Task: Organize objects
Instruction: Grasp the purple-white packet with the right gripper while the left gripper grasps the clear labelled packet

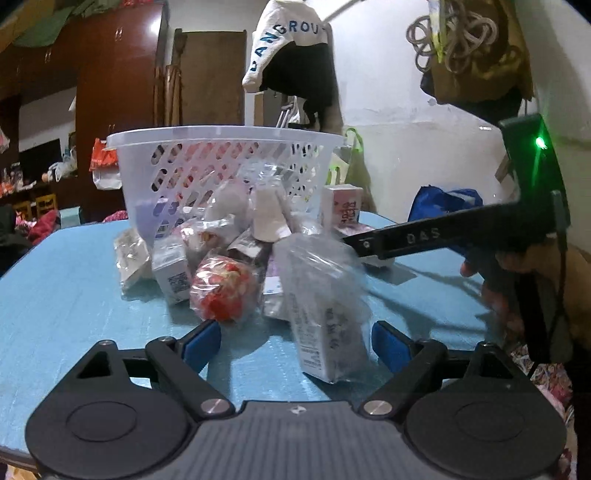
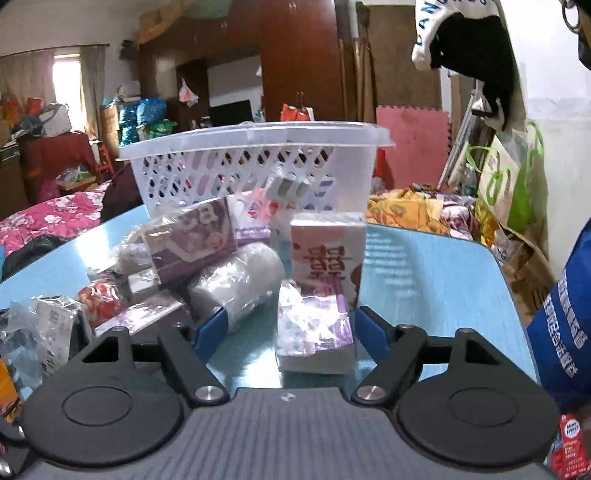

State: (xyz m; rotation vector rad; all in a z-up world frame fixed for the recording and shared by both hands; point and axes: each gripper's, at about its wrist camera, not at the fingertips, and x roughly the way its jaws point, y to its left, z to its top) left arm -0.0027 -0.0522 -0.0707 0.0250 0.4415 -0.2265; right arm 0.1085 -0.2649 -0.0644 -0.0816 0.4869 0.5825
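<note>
Left wrist view: the left gripper (image 1: 295, 341), blue pads apart, flanks a crinkly plastic-wrapped box (image 1: 325, 332) on the blue table (image 1: 74, 295), lower centre; a white lattice basket (image 1: 225, 173) stands behind.

Right wrist view: the right gripper (image 2: 290, 328), also apart, brackets a glossy tissue pack (image 2: 314, 328) at centre.

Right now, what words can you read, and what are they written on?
"ANGROU": hanging white cloth, cut off at the edges.
"DAS": right gripper finger.
Red double-happiness sign: tissue pack.
White characters on blue bag: too blurred.
Print on plastic-wrapped box: too blurred.
</note>
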